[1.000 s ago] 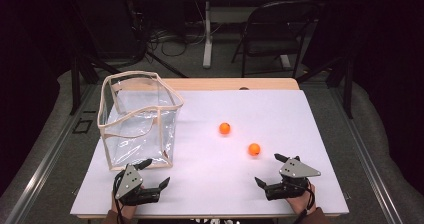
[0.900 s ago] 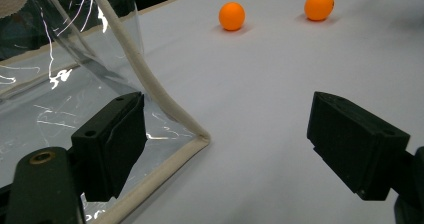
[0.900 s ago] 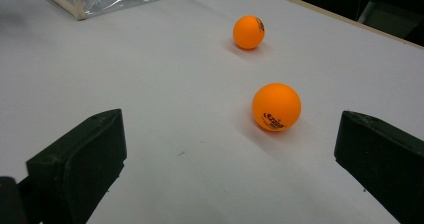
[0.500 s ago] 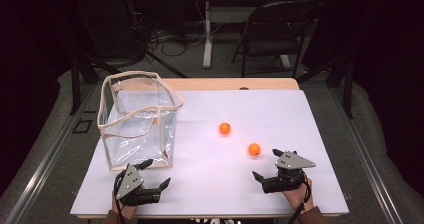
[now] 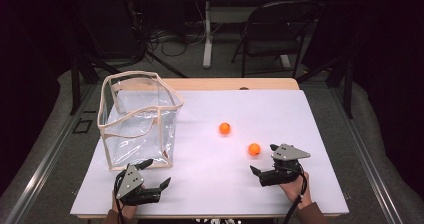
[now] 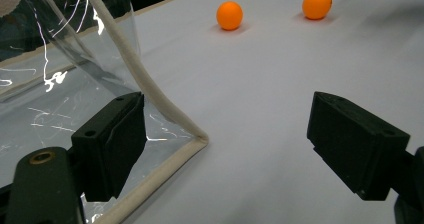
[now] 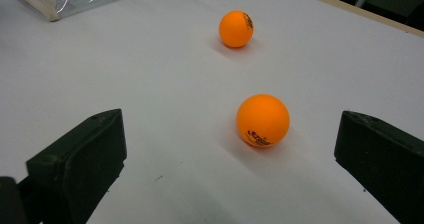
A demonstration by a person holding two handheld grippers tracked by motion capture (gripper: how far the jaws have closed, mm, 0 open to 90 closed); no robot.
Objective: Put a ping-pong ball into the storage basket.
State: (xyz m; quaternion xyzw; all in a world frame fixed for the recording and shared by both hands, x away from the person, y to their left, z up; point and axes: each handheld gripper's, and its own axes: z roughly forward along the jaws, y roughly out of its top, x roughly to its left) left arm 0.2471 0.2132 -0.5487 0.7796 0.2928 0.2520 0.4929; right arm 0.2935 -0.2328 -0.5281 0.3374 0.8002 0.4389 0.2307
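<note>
Two orange ping-pong balls on white table (image 5: 310, 114): near ball (image 5: 254, 149) just ahead of right gripper (image 5: 265, 160), far ball (image 5: 225, 128) mid-table. One clear bag (image 5: 140, 119) by left gripper (image 5: 156, 174). Both grippers spread wide, holding nothing.

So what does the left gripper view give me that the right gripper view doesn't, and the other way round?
The left gripper view alone shows the clear bag's near bottom corner up close, with its cream piping rising along the edge, just ahead of the open left claw.

The right gripper view alone shows the black printing on both orange balls, and the nearer ball lying ahead of the open right claw, between the lines of its jaws.

Both show the two orange balls, a part of the clear bag and the white table top.
</note>
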